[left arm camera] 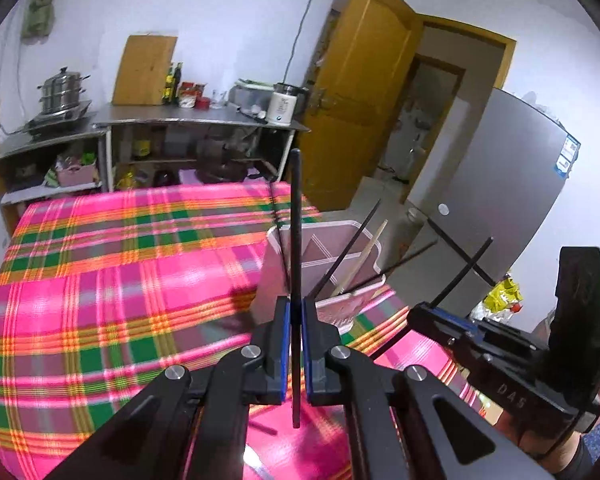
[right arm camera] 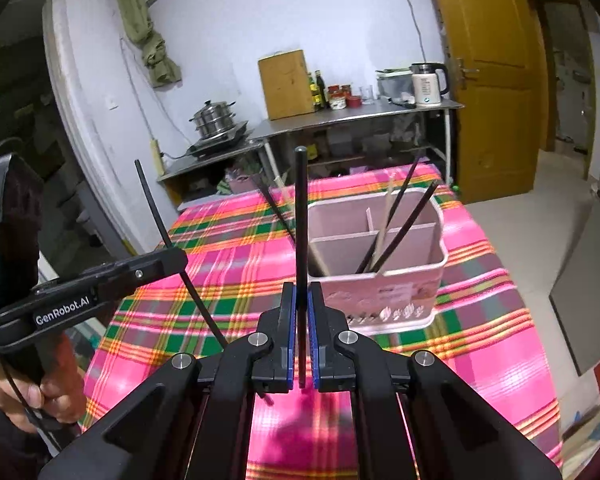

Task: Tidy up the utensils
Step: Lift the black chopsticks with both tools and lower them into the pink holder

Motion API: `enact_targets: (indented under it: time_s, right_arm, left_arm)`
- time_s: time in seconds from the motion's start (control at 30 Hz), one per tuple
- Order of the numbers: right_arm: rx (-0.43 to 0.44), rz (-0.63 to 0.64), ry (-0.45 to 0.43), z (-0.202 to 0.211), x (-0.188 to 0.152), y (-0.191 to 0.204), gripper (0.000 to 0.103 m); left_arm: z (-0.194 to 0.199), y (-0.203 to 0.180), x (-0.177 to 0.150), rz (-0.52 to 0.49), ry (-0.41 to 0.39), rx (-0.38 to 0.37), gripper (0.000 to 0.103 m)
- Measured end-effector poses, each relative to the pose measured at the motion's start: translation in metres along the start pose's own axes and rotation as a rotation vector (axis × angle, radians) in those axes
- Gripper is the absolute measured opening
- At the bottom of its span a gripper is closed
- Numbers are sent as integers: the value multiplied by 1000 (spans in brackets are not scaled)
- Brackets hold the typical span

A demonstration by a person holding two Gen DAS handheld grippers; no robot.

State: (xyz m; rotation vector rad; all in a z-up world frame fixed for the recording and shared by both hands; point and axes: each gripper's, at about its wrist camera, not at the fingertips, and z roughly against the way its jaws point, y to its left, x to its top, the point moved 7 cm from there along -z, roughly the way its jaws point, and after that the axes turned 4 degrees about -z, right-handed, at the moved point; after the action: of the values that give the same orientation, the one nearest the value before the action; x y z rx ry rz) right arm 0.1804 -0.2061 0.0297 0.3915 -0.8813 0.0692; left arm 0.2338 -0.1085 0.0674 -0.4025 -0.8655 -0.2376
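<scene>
Left gripper and right gripper each have jaws clenched on one black chopstick, held upright short of the holder. Judged light, stiff, slippery; grip mid-shaft.

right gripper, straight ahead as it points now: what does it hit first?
Probably the pink utensil holder. The right gripper, shut on a black chopstick, points at the holder's near-left corner. Depth is unclear, so it may slip just left of it.
</scene>
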Motion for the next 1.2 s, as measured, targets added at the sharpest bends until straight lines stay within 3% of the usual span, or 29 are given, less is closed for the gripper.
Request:
enact_targets:
  time_s: [0.47,0.83,1.03,1.2]
  right_arm:
    - [-45,1,-151,14,84,-21,6]
    - [-55,12,-158,-9,101,-22,5]
    - [-48,23,-197,-2,115,-16,5]
    - [-53,22,-173,-15,108,-18,5]
  left_arm:
    - [-10,-22,94,-46,-133,2,5]
    - [-45,-15,104,-56,-132,27,5]
    - [-49,-11,110,-62,-144,34,5]
    - [-55,-10,105,-59,-129,33,5]
